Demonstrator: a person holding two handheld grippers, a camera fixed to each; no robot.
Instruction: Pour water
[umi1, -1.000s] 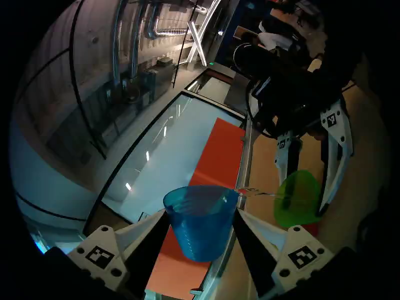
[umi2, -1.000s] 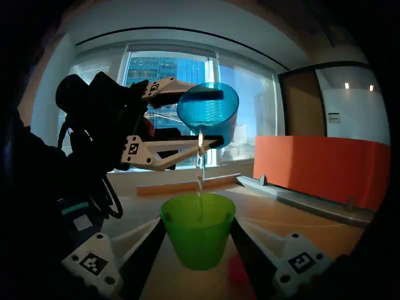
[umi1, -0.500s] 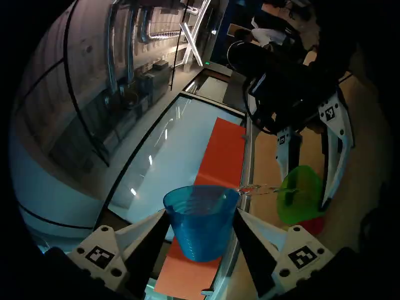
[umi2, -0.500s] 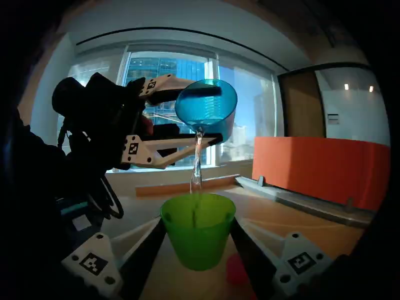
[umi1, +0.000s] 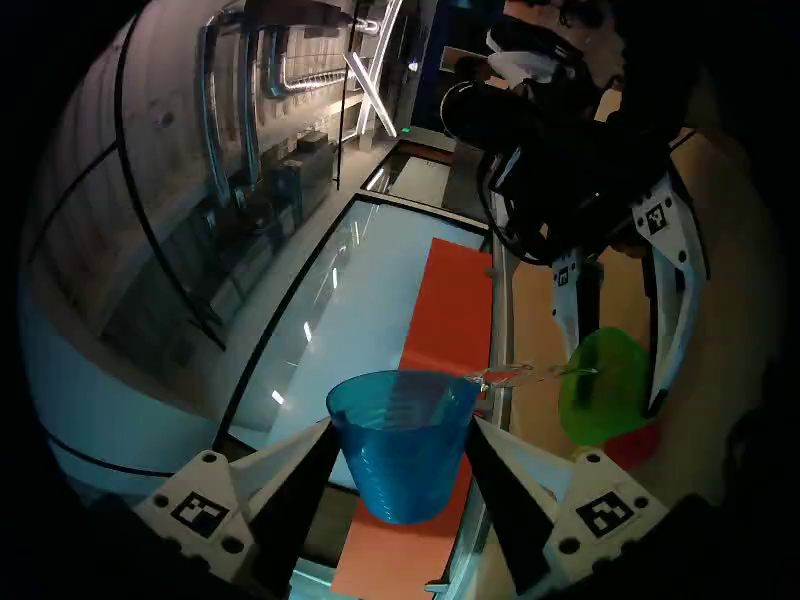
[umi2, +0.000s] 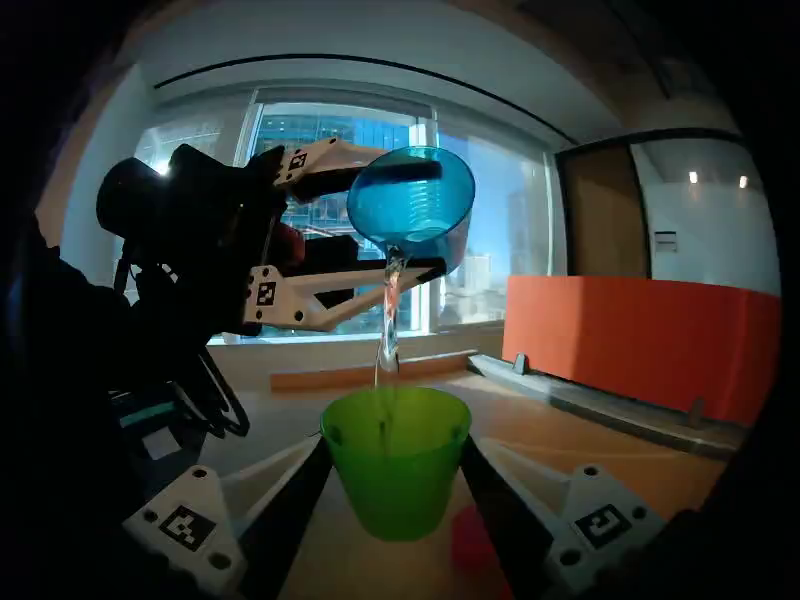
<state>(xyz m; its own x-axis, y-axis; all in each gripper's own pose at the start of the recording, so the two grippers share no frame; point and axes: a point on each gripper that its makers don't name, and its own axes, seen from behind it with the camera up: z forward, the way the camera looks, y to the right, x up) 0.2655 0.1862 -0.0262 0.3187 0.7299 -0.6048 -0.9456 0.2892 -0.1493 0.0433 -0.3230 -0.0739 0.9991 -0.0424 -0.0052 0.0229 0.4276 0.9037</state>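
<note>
We grip the tilted blue cup (umi2: 410, 205) in our left hand-held gripper (umi1: 402, 430), just above the upright green cup (umi2: 395, 465) clamped in our right hand-held gripper (umi2: 395, 445), water (umi2: 385, 330) falling into it.

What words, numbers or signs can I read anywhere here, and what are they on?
No readable words or numbers.
Small wall sign: too small to read.
Black-and-white squares on the right tool and left tool: patterns, not letters.
Blue cup, green cup: no print seen.
</note>
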